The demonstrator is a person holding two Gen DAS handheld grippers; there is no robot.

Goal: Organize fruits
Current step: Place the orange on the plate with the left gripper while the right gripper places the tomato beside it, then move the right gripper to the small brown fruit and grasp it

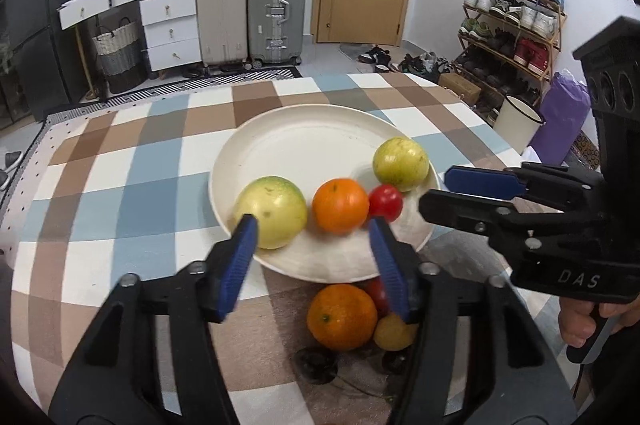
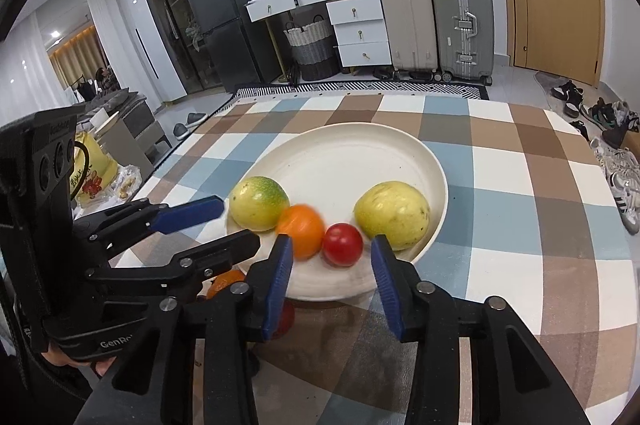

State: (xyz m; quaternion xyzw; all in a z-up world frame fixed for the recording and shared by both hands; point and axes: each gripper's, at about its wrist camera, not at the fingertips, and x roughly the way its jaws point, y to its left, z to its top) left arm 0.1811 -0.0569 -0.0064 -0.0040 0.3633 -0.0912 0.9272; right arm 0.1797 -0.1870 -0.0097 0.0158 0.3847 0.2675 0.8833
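Note:
A cream plate (image 1: 304,141) (image 2: 360,153) on the checked tablecloth holds two yellow-green fruits (image 1: 272,211) (image 1: 400,163), an orange (image 1: 340,205) (image 2: 302,229) and a small red tomato (image 1: 385,202) (image 2: 343,244). My left gripper (image 1: 314,237) is open and empty at the plate's near rim; it also shows in the right wrist view (image 2: 220,225). My right gripper (image 2: 330,257) is open and empty just short of the tomato; it also shows in the left wrist view (image 1: 438,191). An orange (image 1: 342,317), a red fruit (image 1: 376,291) and a yellow fruit (image 1: 394,333) lie on the cloth under my left gripper.
The table edge (image 1: 256,79) runs along the far side. Suitcases (image 1: 276,9), white drawers (image 1: 170,25) and a wicker basket (image 1: 118,53) stand beyond it. A shoe rack (image 1: 516,17) and a white bin (image 1: 516,123) are at the right.

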